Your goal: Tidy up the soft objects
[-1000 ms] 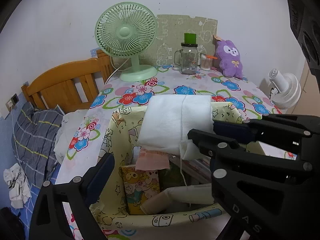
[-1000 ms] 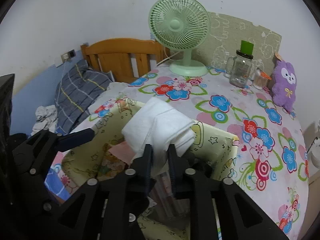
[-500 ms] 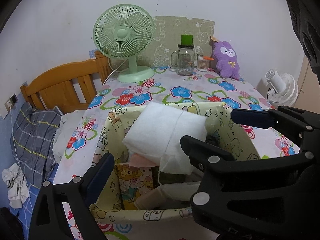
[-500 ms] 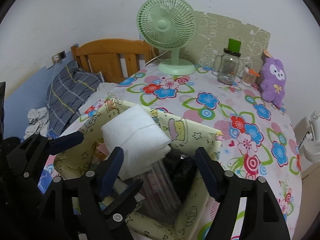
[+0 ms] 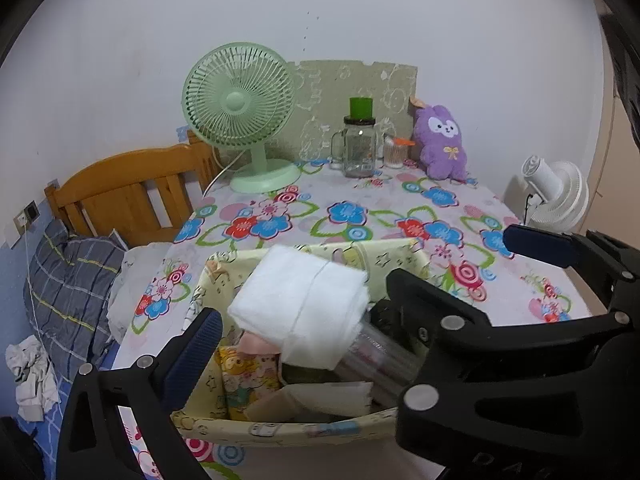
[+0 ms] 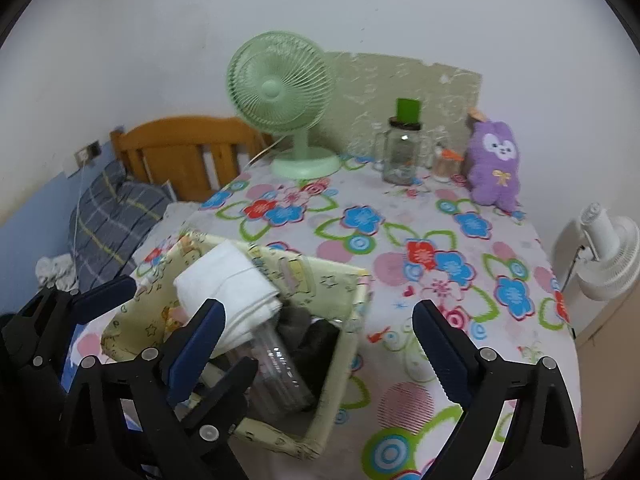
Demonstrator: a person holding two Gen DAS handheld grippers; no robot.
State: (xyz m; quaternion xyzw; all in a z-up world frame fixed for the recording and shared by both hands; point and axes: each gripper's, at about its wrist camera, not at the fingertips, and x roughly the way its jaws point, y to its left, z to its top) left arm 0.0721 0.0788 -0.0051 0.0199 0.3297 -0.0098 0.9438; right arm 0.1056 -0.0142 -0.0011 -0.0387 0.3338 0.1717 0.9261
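Left wrist view: a folded white cloth (image 5: 300, 308) lies on top of the filled yellow fabric basket (image 5: 280, 428) at the near edge of the bench (image 5: 360, 208). It looks light, soft and limp; a grip across the thick folded edge would likely keep it from unfolding. The left tongs (image 5: 360, 284) stand wide open around the basket, holding nothing. Under the cloth sit a clear plastic tube (image 5: 376, 360), a cartoon-print packet (image 5: 248, 376) and a pink cloth (image 5: 256, 344), crowding any reach deeper in. Behind stand a green fan (image 5: 244, 116), a glass jar (image 5: 358, 148) and a purple plush toy (image 5: 442, 144), another soft item, light and easy to squeeze at the body.

Right wrist view: the right tongs (image 6: 316, 320), whose jaws have just been opening, gape wide with nothing between them; the white cloth (image 6: 228, 288) lies free on the basket (image 6: 280, 432) beside one finger. The left tongs' arm sits low at left. The clear tube (image 6: 280, 372) leans out under the cloth and could snag a grab. A white fan (image 6: 604, 256) stands off the bench's far side; a bed with a plaid pillow (image 6: 112, 216) lies to the left.
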